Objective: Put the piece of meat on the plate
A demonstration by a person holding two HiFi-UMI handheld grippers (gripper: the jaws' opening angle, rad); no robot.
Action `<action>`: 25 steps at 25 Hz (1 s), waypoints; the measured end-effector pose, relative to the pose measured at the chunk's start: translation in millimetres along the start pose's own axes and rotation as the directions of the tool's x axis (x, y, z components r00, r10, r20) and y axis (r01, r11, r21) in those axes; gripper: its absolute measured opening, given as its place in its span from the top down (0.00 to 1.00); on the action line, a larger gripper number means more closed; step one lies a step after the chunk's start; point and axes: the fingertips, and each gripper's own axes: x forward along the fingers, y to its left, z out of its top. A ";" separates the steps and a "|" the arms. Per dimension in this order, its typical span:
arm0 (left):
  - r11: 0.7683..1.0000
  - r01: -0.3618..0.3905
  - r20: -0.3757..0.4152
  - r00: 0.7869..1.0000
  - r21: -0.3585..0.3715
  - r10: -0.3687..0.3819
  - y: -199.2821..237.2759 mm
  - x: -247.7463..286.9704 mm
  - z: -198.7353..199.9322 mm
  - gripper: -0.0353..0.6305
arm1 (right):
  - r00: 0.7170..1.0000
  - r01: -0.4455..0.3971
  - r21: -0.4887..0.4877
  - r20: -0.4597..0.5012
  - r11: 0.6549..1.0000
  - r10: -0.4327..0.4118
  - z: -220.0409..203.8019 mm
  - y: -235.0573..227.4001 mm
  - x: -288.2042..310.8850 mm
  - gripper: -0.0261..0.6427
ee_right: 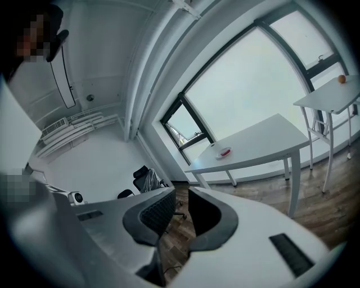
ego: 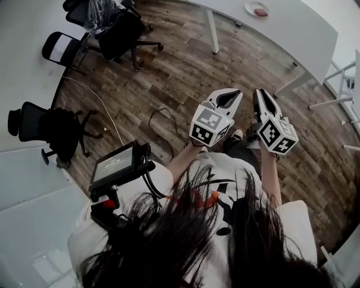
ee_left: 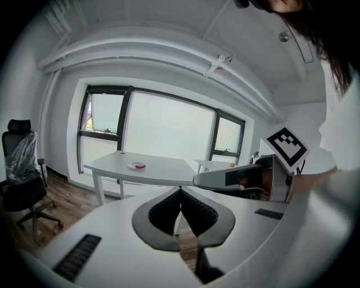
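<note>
No handling is under way. My reading is that this is the approach, with the person standing on the brown wood-plank floor [ego: 185, 79], well apart from the long white table [ego: 281, 28].

The left gripper [ee_left: 180, 190] and the right gripper [ee_right: 181, 191] are both pressed closed with nothing between their jaws.

Near the far edge of that table sits a small round white plate [ego: 251, 8]. A small flat red piece of meat [ego: 261, 12] appears to lie on it, though it is too small to tell how it rests.

The next move, as I judge it, calls for closing the gap to the table. After that the jaws need to spread only if the meat needs setting straight on the plate.

Both grippers are held out in front of the person's body, side by side and close together. They point toward the table and tip slightly downward, with their marker cubes turned up.
</note>
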 end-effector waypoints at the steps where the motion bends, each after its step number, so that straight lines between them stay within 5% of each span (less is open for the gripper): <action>1: 1.000 -0.002 0.000 1.000 -0.001 0.002 2.6 -11.9 -3.8 0.94 | 1.000 0.000 -0.002 0.002 1.000 0.000 -5.5 9.1 -2.1 0.84; 13: 0.999 0.052 0.013 0.999 0.007 -0.052 -26.2 -142.2 -52.2 0.94 | 0.999 0.022 -0.022 0.028 1.000 -0.021 -90.4 117.8 -79.5 0.84; 25: 0.995 0.090 0.046 0.995 0.049 -0.092 -32.8 -146.7 -47.2 0.94 | 0.998 0.049 -0.045 0.052 0.998 -0.046 -98.1 121.5 -91.8 0.84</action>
